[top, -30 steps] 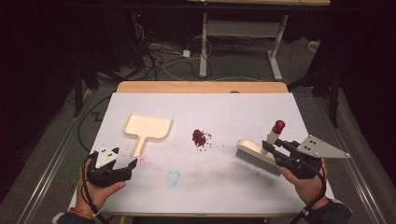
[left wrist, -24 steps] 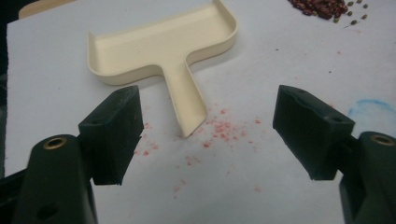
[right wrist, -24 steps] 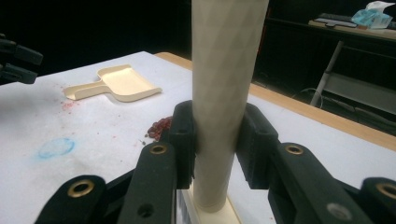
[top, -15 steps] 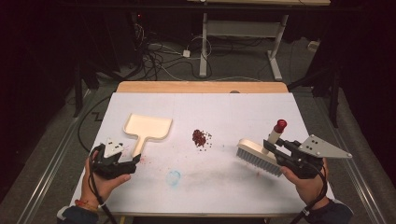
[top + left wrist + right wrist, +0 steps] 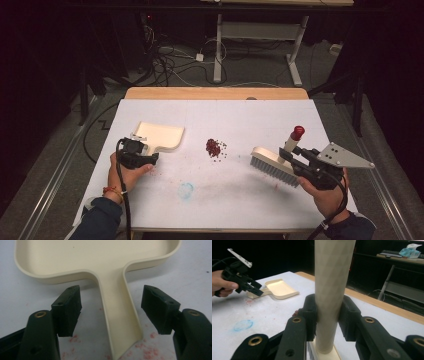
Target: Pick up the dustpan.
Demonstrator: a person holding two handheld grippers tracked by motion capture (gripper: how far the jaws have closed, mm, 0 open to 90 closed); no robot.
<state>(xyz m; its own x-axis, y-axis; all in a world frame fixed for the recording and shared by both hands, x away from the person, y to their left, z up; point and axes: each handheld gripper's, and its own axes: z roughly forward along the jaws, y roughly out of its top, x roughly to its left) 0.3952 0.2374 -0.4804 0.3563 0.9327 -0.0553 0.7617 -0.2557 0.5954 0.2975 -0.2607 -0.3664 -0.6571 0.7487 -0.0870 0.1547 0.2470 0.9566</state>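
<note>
The cream dustpan (image 5: 161,136) sits empty on the desk (image 5: 230,195), with the red crumbs (image 5: 215,147) in a pile just right of it. The left tongs (image 5: 111,310) have been closing and now straddle the dustpan's handle, pads not touching yet. The right tongs (image 5: 328,315) are clamped tight on the brush (image 5: 275,162) handle, well right of the dustpan.

No legible text, labels, brands, numbers or signs.
Surfaces checked carried no readable marking: the cream dustpan (image 5: 159,137) at left centre of the high view was plain, the brush (image 5: 274,162) at right centre bore no print, and the white table (image 5: 235,200) showed no lettering, just a blue smudge (image 5: 186,190) low and left of centre and red stains.
</note>
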